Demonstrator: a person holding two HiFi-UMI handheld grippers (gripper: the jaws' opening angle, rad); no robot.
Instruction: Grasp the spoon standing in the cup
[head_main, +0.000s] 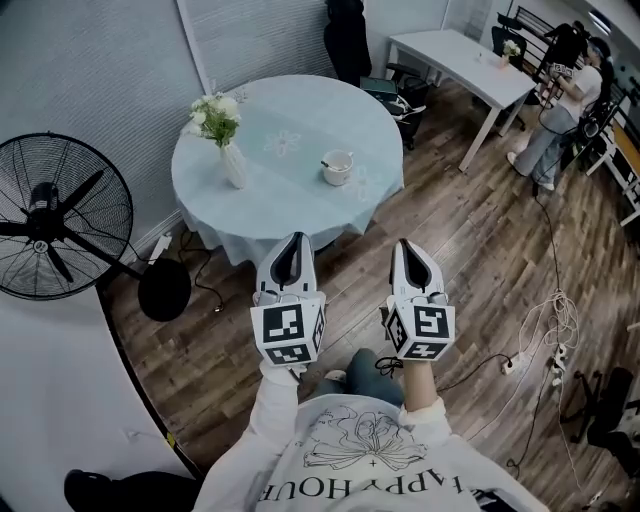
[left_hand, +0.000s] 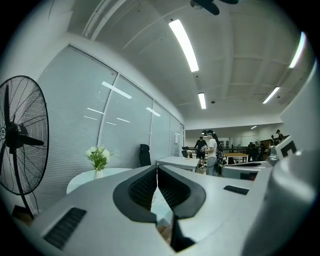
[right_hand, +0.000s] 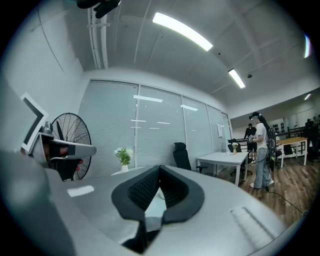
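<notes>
A white cup stands on the round table with its pale blue cloth, right of the middle. A spoon stands in it, handle leaning left. My left gripper and right gripper hang side by side over the wooden floor, short of the table's near edge, both pointing at it. In the left gripper view the jaws of the left gripper meet at the tip with nothing between them. The right gripper looks the same in its own view. Neither gripper view shows the cup clearly.
A white vase of flowers stands on the table's left side. A big black floor fan is at the left, with its round base near the table. A white desk, a black chair, a standing person and floor cables lie beyond and right.
</notes>
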